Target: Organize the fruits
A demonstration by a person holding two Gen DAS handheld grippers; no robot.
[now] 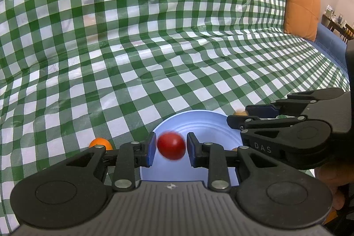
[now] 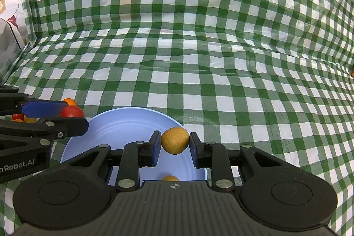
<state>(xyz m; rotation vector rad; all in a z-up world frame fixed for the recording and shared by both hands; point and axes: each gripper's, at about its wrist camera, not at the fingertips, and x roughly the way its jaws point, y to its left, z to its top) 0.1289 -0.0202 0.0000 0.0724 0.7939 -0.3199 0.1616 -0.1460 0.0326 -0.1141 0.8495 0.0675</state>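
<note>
I've both grippers over the plate (image 1: 199, 123): left gripper (image 1: 170, 146) open w/ tomato (image 1: 171, 145) dropping free (blurred), right gripper (image 2: 174, 144) open round the yellow fruit (image 2: 175, 140). One fruit already plated; an orange (image 1: 100, 143) etc. left.

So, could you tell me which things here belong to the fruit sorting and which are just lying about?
Job in hand: red fruit, tan fruit, blue plate, orange fruit on the cloth.
Lying about: orange cushion, checked cloth.
</note>
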